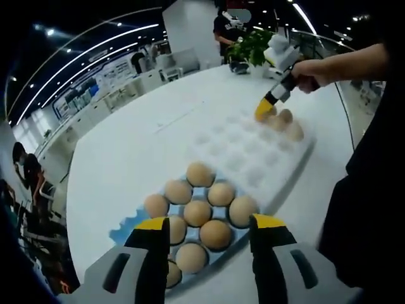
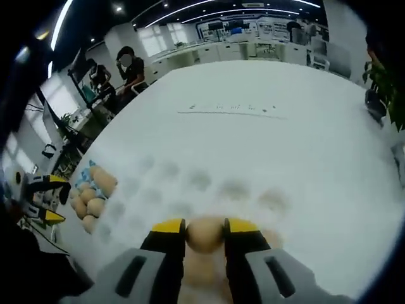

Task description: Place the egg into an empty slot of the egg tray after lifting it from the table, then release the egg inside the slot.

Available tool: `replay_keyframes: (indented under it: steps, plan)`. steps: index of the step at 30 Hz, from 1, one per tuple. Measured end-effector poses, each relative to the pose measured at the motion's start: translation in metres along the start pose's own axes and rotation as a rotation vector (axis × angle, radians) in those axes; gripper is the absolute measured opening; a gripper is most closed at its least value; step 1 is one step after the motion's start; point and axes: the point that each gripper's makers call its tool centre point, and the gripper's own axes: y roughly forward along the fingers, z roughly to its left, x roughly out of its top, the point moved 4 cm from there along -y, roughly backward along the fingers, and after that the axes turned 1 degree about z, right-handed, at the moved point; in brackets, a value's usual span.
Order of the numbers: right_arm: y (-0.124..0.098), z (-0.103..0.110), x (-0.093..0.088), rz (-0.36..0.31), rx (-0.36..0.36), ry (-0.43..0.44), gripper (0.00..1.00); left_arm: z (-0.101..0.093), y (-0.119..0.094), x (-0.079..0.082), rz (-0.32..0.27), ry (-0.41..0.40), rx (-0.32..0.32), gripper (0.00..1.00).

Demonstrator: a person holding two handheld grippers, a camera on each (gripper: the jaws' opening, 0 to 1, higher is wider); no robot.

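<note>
Both grippers look the same: left gripper [image 1: 209, 235] and right gripper [image 2: 205, 235] have grey bodies, black jaws, yellow tips and dark slots. The person's clothing [image 1: 370, 190] is dark.

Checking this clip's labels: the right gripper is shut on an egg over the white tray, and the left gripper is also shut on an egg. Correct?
Not quite. The left gripper is open and holds nothing; in the left gripper view its jaws stand apart above the eggs in the blue tray. The right gripper is shut on an egg over the white tray, as stated.
</note>
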Motion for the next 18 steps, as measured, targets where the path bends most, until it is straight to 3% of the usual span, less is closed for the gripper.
replay_keyframes:
  steps: [7, 18]
  plan:
    - [-0.006, 0.025, 0.005, -0.037, 0.106, 0.119, 0.25, -0.019, 0.010, 0.013, -0.034, 0.034, -0.042, 0.51]
    - [-0.003, 0.071, 0.011, -0.038, 0.248, 0.183, 0.24, -0.032, 0.019, 0.031, -0.104, 0.064, -0.059, 0.51]
